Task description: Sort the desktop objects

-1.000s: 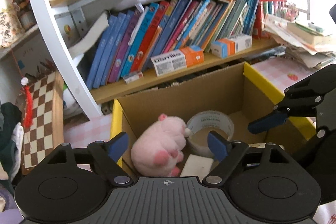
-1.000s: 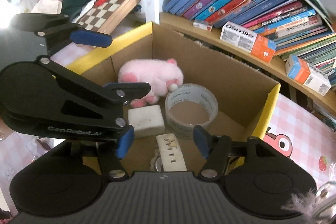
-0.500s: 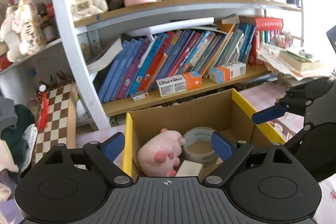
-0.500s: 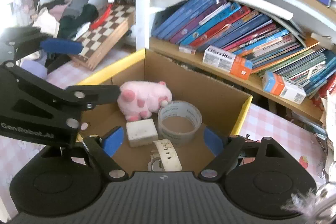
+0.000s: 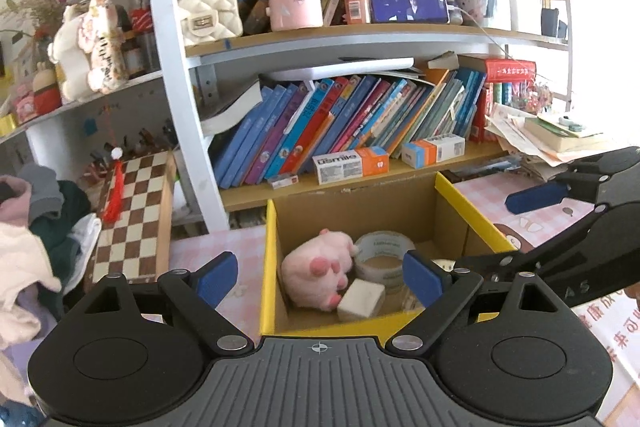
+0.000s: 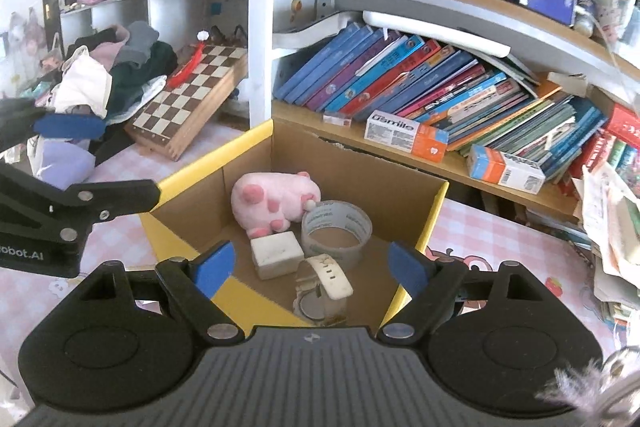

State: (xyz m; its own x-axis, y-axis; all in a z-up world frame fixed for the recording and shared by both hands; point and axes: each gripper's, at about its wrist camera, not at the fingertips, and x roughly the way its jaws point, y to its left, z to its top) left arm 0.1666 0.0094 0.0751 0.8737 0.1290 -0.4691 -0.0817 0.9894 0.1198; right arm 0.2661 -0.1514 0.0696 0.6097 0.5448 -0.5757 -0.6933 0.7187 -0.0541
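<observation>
A cardboard box with a yellow rim [image 5: 271,267] [image 6: 208,163] stands on the pink checked desk. Inside lie a pink plush pig [image 5: 316,273] [image 6: 272,201], a roll of clear tape [image 5: 384,253] [image 6: 336,231], a white block [image 5: 360,301] [image 6: 276,255] and a white watch [image 6: 326,281]. My left gripper [image 5: 316,277] is open and empty, above the box's near side. My right gripper [image 6: 310,267] is open and empty, above the box's near corner. Each gripper shows in the other's view, the right one [image 5: 536,197] at the right and the left one [image 6: 68,127] at the left.
A bookshelf with leaning books [image 5: 340,123] and small cartons [image 5: 350,165] stands right behind the box. A chessboard [image 5: 136,215] leans at the left by a heap of clothes [image 6: 116,67]. Stacked papers [image 5: 540,139] lie at the right.
Both grippers have pulled back and up from inside the box, staying open. The box and its contents look smaller and farther; more of the shelves shows.
</observation>
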